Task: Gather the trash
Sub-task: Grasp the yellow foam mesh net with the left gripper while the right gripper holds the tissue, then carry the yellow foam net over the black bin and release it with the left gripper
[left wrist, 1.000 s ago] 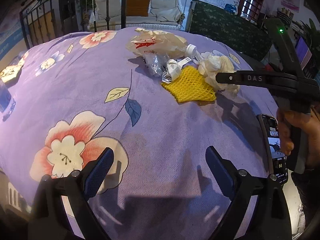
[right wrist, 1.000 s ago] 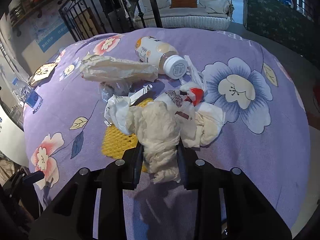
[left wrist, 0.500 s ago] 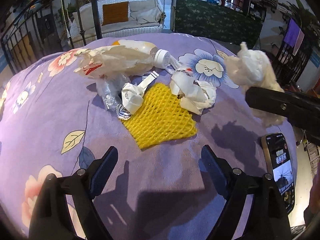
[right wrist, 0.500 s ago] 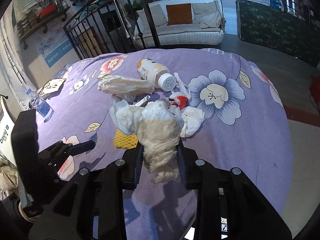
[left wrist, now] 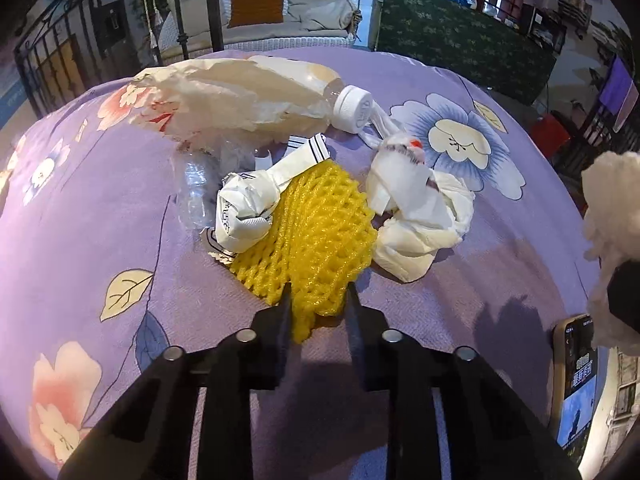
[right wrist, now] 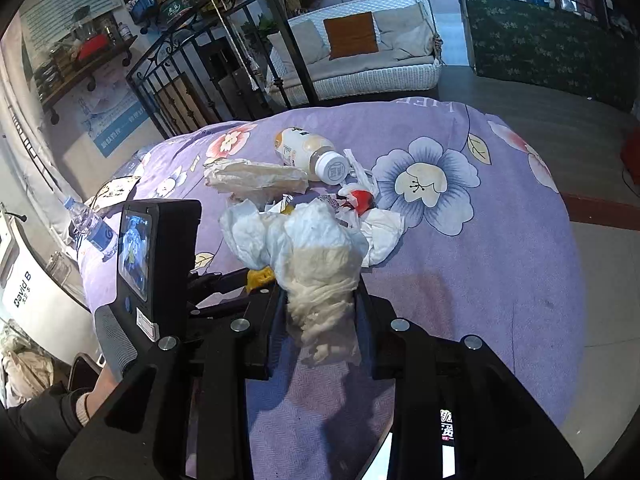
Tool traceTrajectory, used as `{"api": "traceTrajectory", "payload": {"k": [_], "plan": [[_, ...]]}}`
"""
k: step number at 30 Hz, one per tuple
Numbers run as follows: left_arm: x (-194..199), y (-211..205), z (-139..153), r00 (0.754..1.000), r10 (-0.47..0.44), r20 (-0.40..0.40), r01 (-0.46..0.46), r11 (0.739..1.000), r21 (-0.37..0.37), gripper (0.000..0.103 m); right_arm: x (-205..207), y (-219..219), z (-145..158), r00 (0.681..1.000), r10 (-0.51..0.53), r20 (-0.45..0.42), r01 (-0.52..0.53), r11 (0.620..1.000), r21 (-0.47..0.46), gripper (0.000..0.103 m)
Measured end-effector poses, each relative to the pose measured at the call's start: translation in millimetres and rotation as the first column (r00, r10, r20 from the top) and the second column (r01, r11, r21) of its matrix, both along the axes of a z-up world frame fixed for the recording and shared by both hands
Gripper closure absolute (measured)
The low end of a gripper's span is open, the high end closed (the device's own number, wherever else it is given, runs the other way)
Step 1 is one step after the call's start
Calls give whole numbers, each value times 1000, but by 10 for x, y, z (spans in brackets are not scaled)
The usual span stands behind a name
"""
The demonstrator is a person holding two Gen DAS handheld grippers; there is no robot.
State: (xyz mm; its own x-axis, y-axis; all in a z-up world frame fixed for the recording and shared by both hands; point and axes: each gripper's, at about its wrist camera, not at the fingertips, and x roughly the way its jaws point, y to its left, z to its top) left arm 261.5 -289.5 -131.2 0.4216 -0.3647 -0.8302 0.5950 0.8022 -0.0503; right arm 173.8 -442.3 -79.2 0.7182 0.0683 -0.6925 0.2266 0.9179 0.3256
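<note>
A pile of trash lies on the purple flowered tablecloth [left wrist: 120, 240]. My left gripper [left wrist: 318, 300] is shut on the near edge of the yellow foam net [left wrist: 320, 228], which still rests on the cloth. Beside the net lie a crumpled white wrapper [left wrist: 246, 208], a white plastic bag [left wrist: 420, 216], a beige paper bag [left wrist: 240, 100] and a capped bottle [left wrist: 352, 106]. My right gripper [right wrist: 320, 292] is shut on a crumpled white tissue wad [right wrist: 316, 256], held above the table; the wad also shows at the right of the left wrist view [left wrist: 612, 220].
A phone [left wrist: 576, 384] lies at the table's right edge. A water bottle [right wrist: 90, 226] stands at the far left edge. The left gripper's body and screen [right wrist: 152, 252] sit close left of my right gripper. A sofa [right wrist: 360, 56] and iron railing stand behind.
My left gripper moved forward to the yellow net and closed on its edge. My right gripper lifted the tissue wad up and back from the pile.
</note>
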Motion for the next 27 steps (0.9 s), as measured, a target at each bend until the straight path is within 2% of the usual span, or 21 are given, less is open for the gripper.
{"api": "traceTrajectory", "payload": {"k": [6,16,21,27], "plan": [[-126,347,164,1000,21,-23,-23,994,-106,85,-9,87,9,1000,14,14,-14,1000,0,72],[-578,887,448,1000,18,4,-17,973,-232,85,-49,325,4,998,63,23,-63,998,-17,72],[-656,1211,527,996,83,13,-77,964,-255,85,-69,577,-9,993,117,27,-116,993,-23,72],[-808,1625,579,982,176,64,-156,958,-239,85,-74,966,-56,979,202,30,-202,979,-8,72]]}}
